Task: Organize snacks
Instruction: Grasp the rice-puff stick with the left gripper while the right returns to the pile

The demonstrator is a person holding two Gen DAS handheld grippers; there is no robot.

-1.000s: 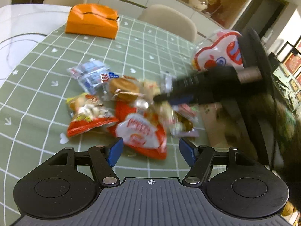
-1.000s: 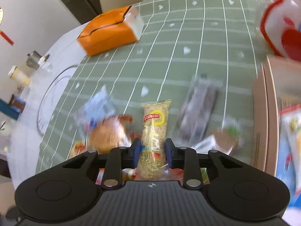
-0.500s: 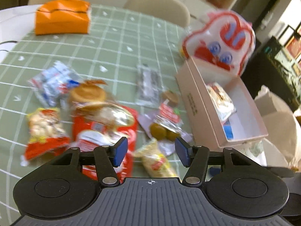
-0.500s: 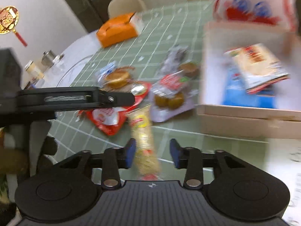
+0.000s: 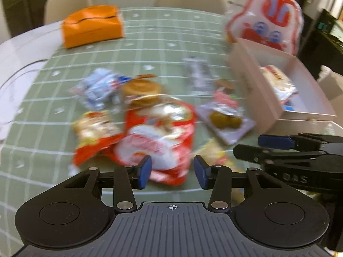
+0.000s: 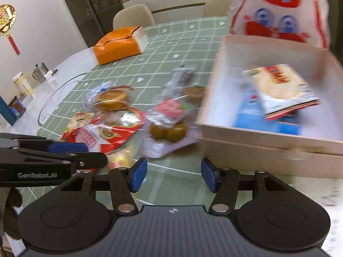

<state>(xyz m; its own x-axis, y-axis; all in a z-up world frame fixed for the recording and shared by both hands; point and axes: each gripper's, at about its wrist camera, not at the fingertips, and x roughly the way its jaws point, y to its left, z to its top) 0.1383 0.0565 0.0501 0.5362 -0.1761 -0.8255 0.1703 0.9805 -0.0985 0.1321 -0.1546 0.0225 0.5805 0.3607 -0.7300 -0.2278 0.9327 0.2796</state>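
Observation:
My left gripper (image 5: 173,171) hovers low over the near end of a red and white snack bag (image 5: 158,132). Its jaws are closing with the bag's edge between them, and the pads are not pressing on it. My right gripper (image 6: 174,174) is opening over bare green tablecloth with nothing between its pads, just in front of the pink box (image 6: 257,156). A yellow snack bar (image 6: 120,158) lies loose on the cloth beside the red bag. The box holds a cracker packet (image 6: 280,87) and a blue packet.
More packets are scattered mid-table: blue-white (image 5: 100,87), buns (image 5: 140,87), orange-red (image 5: 96,132), green-brown balls (image 5: 225,120), silver (image 5: 197,75). A big cartoon bag (image 5: 265,15) stands behind the box. An orange tissue box (image 5: 92,25) sits far left, with chairs beyond.
My right gripper carried the yellow bar toward the box, let it go and opened its jaws. My left gripper moved over the red bag while its jaws narrowed.

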